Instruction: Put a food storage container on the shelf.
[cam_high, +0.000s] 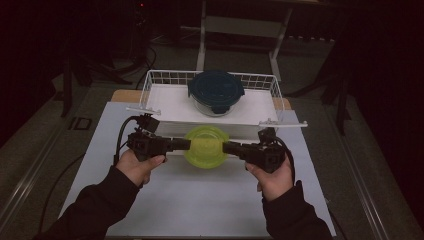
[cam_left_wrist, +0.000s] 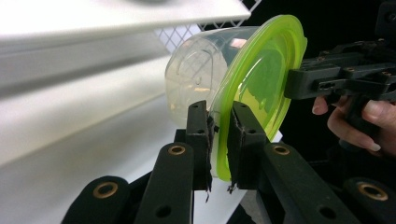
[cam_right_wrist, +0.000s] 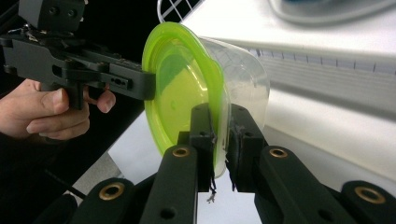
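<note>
Pinching the lime-green lid rim of the clear container (cam_high: 205, 146) from opposite sides – left gripper (cam_high: 187, 144) & right gripper (cam_high: 226, 147), both clamped tight; container held above the table (cam_high: 200, 200), just before the wire basket (cam_high: 150, 92).

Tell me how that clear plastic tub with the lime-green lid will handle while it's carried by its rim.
The clear plastic tub with the lime-green lid probably weighs little: it looks empty. Left gripper and right gripper pinch only the thin lid rim, so it may flex or pop off. The smooth plastic could slip.
</note>
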